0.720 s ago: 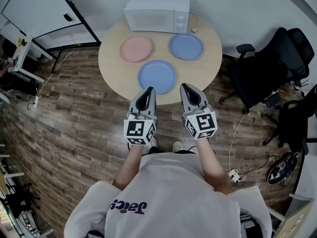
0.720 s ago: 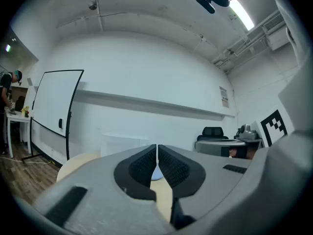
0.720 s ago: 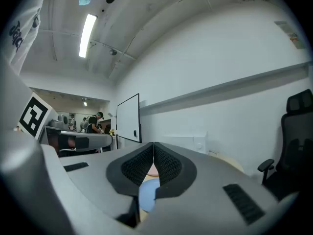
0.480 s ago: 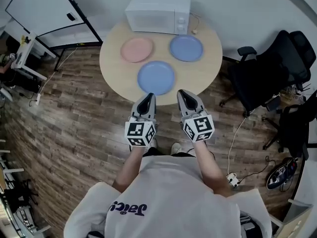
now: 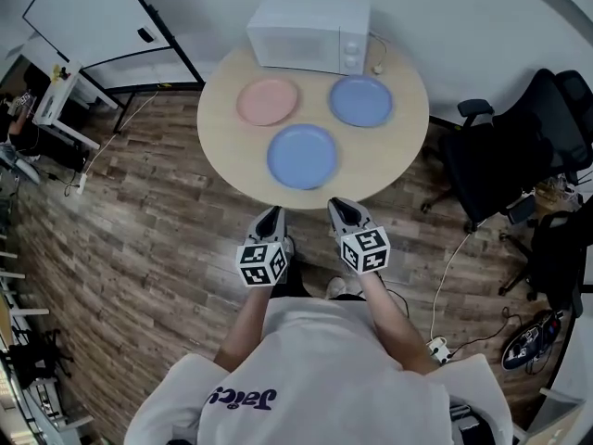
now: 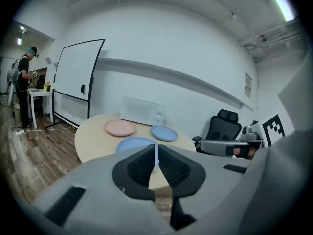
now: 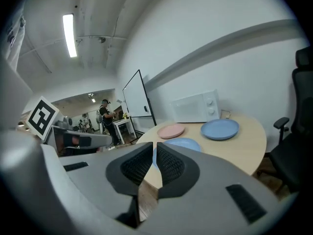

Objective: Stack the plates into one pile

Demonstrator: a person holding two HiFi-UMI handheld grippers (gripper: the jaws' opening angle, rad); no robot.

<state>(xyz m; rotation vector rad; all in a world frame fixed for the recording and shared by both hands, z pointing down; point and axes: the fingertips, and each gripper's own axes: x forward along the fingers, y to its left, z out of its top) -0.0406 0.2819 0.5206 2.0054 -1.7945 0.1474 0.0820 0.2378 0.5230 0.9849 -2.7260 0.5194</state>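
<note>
Three plates lie apart on a round wooden table (image 5: 398,160). A pink plate (image 5: 267,101) sits at the back left, a blue plate (image 5: 361,100) at the back right, and another blue plate (image 5: 302,156) nearest me. My left gripper (image 5: 270,217) and right gripper (image 5: 335,208) hang side by side just short of the table's near edge, both shut with nothing between the jaws. In the left gripper view the pink plate (image 6: 120,128) and the two blue plates (image 6: 164,132) (image 6: 133,143) lie ahead of the shut pads. The right gripper view shows the same plates (image 7: 171,130) (image 7: 220,129) (image 7: 183,144).
A white microwave (image 5: 310,32) stands at the table's far edge. A whiteboard (image 5: 102,21) on a stand is at the left, black office chairs (image 5: 505,156) at the right. Another person (image 6: 23,92) stands at a desk far left. Wooden floor surrounds the table.
Both grippers have drawn back towards my body, off the table's near edge. The view has shifted, so the table sits a little more to the right and lower in the frame.
</note>
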